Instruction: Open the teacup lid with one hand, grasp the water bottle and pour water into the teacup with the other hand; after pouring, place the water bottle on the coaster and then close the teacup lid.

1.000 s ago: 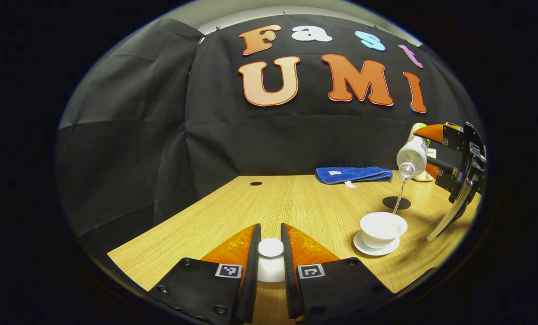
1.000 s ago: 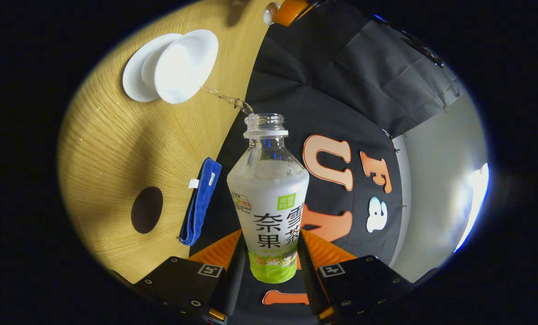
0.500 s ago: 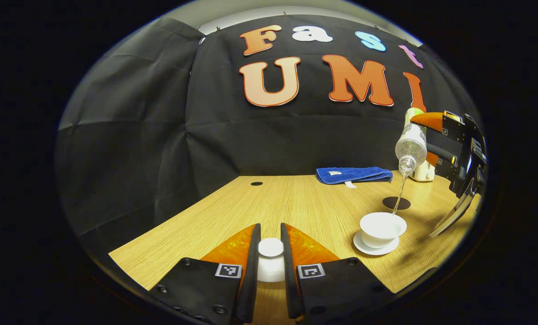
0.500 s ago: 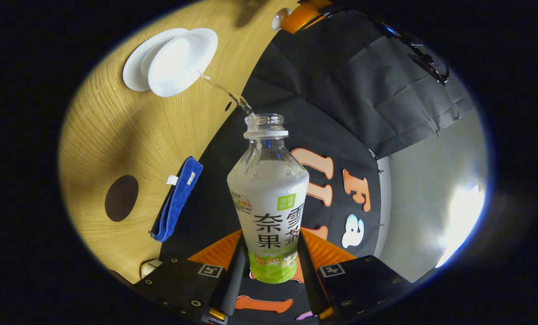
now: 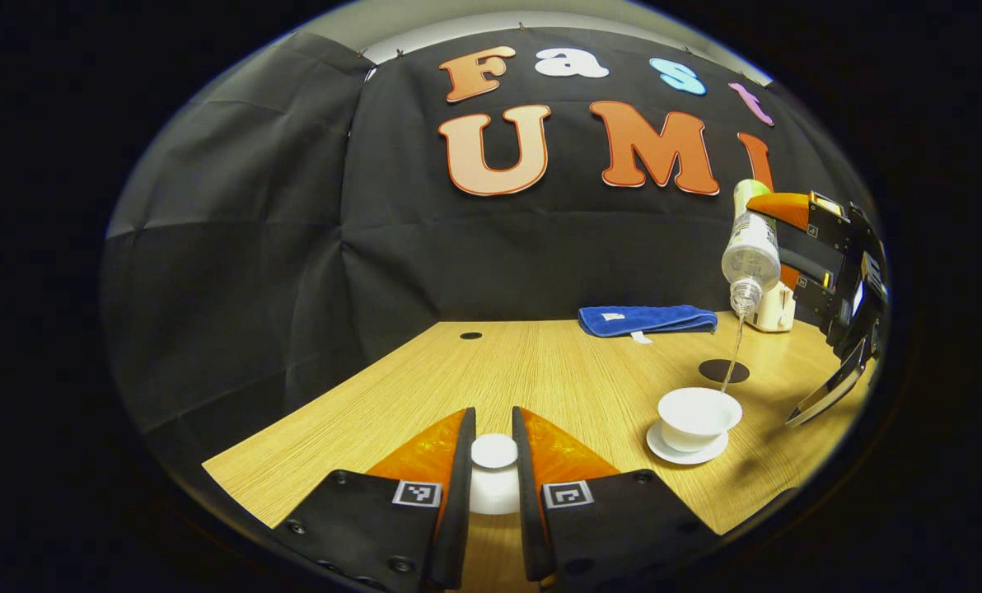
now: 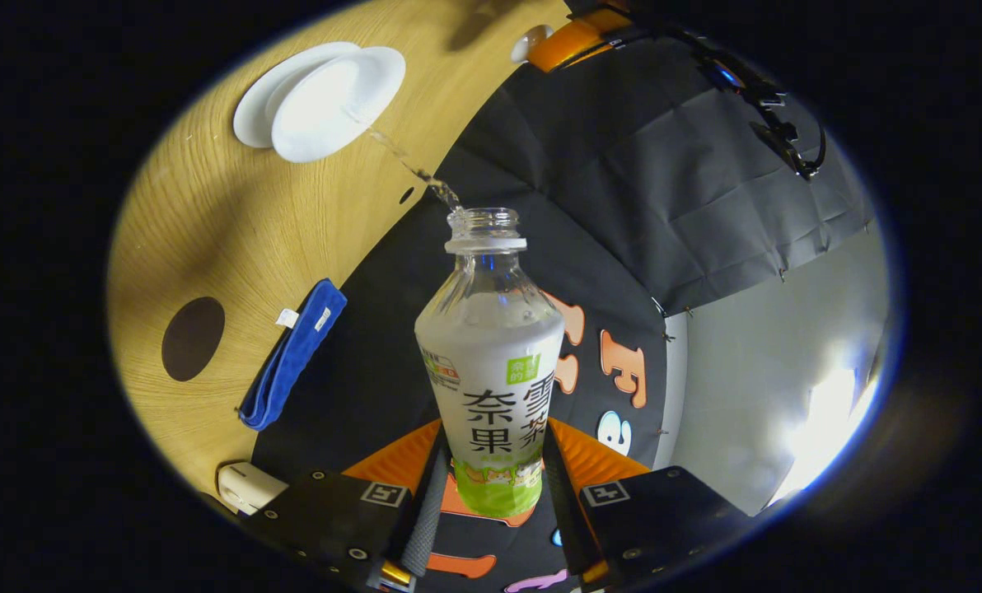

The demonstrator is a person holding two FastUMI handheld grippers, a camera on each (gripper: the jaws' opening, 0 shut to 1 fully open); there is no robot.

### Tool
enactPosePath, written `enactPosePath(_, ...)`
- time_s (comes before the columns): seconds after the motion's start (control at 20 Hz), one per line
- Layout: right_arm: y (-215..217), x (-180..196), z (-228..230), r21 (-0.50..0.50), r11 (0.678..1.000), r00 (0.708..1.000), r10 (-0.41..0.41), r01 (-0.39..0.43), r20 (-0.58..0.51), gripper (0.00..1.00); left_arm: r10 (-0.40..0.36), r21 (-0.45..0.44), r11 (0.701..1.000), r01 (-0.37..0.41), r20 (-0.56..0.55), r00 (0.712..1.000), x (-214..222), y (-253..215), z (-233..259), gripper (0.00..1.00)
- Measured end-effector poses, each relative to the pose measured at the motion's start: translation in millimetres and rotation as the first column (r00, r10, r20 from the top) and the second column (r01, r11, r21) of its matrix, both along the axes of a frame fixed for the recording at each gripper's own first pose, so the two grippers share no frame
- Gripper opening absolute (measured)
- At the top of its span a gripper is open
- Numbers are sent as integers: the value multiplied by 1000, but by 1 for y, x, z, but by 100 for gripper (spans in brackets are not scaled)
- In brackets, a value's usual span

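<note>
My left gripper [image 5: 493, 449] is shut on the white teacup lid [image 5: 493, 463], held low over the wooden table [image 5: 540, 371]. The white teacup [image 5: 699, 414] stands uncovered on its saucer [image 5: 686, 453] at the right. Above it my right gripper [image 6: 491, 486] is shut on the water bottle [image 6: 491, 362], tipped steeply mouth-down. A thin stream of water [image 5: 733, 350] runs from the bottle [image 5: 751, 247] into the cup [image 6: 334, 103]. The dark round coaster [image 5: 723, 371] lies just behind the cup, bare; the right gripper view shows the coaster [image 6: 192, 338] too.
A folded blue cloth [image 5: 646, 319] lies at the back of the table by the black wall. A small white block [image 5: 773, 309] stands at the back right. A dark hole [image 5: 470, 335] marks the table's far left part.
The right gripper has lifted and tipped the bottle steeper over the cup, and the water keeps running. The left gripper has held still with the lid.
</note>
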State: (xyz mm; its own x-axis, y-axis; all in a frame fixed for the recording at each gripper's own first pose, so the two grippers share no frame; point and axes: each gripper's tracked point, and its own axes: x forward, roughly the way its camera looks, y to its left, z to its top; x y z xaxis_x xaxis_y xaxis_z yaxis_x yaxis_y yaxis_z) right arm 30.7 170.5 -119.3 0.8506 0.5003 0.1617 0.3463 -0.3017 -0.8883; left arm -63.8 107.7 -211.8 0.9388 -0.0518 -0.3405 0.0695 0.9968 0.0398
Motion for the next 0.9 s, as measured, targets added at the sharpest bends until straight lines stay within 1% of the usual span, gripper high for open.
enactPosePath(0.05,1,-1,0,-2,1000,1000,4,-4,4,62,0,1,1000,0,5,1000,1,1,1,31)
enactPosePath(0.1,1,-1,0,-10,1000,1000,7,-7,2,59,0,1,1000,0,8,1000,1,0,3,31)
enactPosePath(0.15,3,-1,-1,-17,1000,1000,13,-13,1,62,0,2,1000,0,10,1000,2,0,4,31)
enactPosePath(0.25,3,-2,1,-31,999,1000,28,-28,-5,62,0,4,1000,0,9,1000,1,-1,4,31)
enactPosePath(0.3,4,-1,2,-35,999,999,34,-34,-5,59,-1,5,1000,1,4,1000,0,-1,3,31)
enactPosePath(0.35,4,0,3,-37,999,999,35,-35,-8,65,-1,7,1000,1,5,1000,-1,0,4,31)
enactPosePath(0.4,4,1,4,-36,999,999,38,-38,-10,62,-3,6,1000,3,7,1000,-2,-1,5,31)
enactPosePath(0.45,3,1,2,-33,999,999,39,-39,-14,62,-4,6,1000,4,12,1000,-2,-3,6,31)
enactPosePath(0.75,4,3,1,-49,998,997,44,-47,-64,62,-20,9,1000,19,17,1000,-4,-8,9,31)
enactPosePath(0.9,4,3,-3,-31,999,994,37,-40,-104,63,-22,8,1000,22,19,1000,-4,-10,10,30)
